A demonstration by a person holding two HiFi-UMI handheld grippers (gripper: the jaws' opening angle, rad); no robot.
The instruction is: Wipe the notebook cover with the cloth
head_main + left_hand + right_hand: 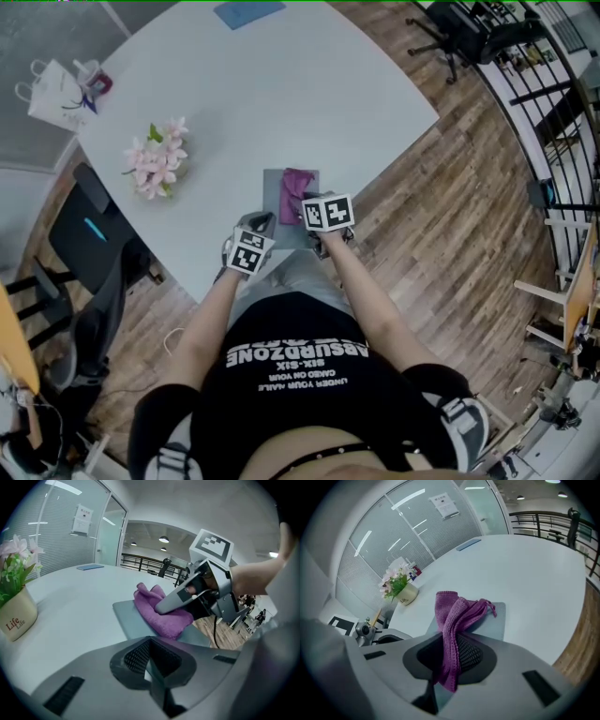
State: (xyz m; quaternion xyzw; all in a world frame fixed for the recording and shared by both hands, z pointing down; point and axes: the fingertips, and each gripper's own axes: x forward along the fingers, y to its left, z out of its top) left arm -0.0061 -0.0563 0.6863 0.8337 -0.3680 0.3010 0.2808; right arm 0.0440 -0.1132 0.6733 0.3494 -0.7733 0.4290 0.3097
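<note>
A grey notebook (274, 192) lies flat near the front edge of the white table (281, 103). A purple cloth (298, 190) lies bunched on its right half. My right gripper (314, 208) is shut on the near end of the cloth (454, 616), which runs between its jaws and out over the notebook (493, 623). My left gripper (255, 230) sits at the notebook's near left corner. Its jaws are shut with nothing between them (150, 665). From there I see the notebook (129, 618), the cloth (161, 616) and the right gripper (183, 597) pressing on the cloth.
A pot of pink flowers (155, 161) stands left on the table. A blue sheet (248, 11) lies at the far edge. A white paper bag (56, 94) and a black chair (94, 244) are on the left. A railing (553, 84) runs at the right.
</note>
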